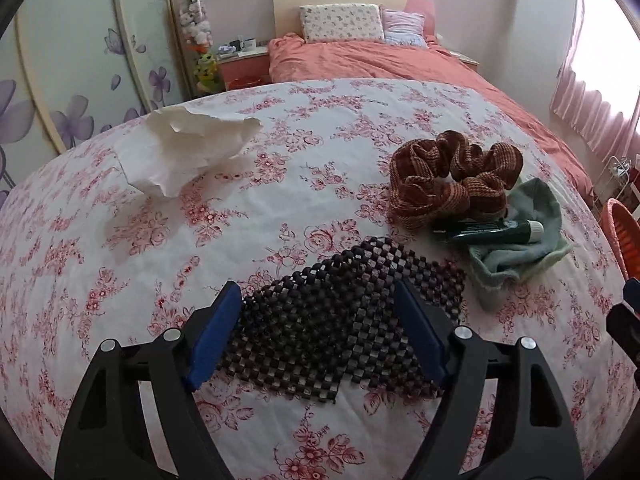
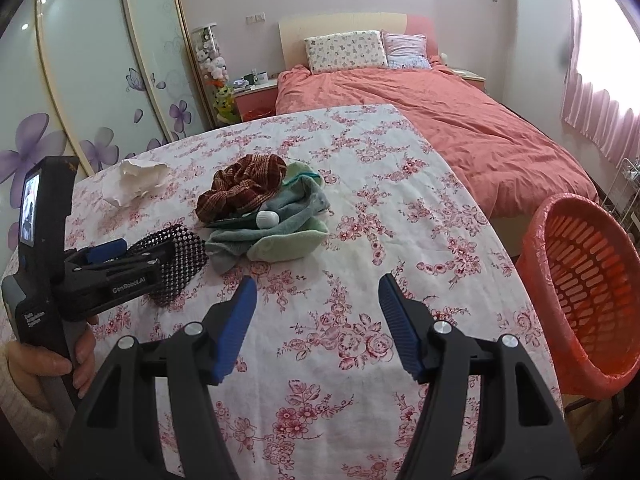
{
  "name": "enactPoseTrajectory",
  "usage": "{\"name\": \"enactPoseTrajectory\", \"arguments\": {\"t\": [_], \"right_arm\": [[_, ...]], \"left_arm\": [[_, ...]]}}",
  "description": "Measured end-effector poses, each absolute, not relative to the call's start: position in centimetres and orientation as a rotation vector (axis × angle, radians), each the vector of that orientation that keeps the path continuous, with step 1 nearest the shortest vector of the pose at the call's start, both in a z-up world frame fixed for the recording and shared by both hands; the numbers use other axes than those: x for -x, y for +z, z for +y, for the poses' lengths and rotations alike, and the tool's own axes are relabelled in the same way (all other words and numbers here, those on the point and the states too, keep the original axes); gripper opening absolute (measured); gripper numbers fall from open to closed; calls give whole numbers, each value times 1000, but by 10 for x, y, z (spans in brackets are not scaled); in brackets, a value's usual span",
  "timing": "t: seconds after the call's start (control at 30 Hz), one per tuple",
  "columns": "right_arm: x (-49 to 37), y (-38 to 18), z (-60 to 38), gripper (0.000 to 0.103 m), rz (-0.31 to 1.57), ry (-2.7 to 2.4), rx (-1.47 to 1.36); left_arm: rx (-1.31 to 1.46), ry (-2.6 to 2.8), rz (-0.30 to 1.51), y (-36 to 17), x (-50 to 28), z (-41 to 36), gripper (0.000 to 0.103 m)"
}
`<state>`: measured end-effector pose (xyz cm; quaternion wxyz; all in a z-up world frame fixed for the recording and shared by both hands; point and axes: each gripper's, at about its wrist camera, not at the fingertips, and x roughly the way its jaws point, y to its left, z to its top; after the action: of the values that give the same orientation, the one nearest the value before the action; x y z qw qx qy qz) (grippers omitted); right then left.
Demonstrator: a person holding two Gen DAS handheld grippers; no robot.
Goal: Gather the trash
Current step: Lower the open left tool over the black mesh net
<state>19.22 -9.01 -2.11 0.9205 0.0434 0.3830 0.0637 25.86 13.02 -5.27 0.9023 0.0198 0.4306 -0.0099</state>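
My left claw spread over the black mesh mat, not pinching; right claw spread, empty.
Crumpled tissue lies far-left on tablecloth; red basket looks empty. Nothing collected yet.

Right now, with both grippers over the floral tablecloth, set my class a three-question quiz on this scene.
1. True or false: the left gripper has its jaws either side of the black mesh mat.
2. What lies on the green cloth? A) tube B) spoon C) cup
3. Fill in: the crumpled tissue lies on the ____.

Key: 1 true; 2 A, the dark tube; 3 tablecloth.
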Motion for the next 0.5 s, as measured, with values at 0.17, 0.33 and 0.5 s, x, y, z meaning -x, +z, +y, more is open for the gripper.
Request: {"name": "enactPoseTrajectory", "arguments": {"t": [0.17,0.33,0.5], "right_arm": [[-193,-24,-90,62,797,128,-91],[-193,-25,-90,62,801,126,-93],[-192,-25,-92,62,805,124,-105]], "left_arm": [[-63,-11,894,-54,-257,126,78],[-65,-18,889,-53,-256,126,74],[-77,-27,876,-50,-250,125,49]]}}
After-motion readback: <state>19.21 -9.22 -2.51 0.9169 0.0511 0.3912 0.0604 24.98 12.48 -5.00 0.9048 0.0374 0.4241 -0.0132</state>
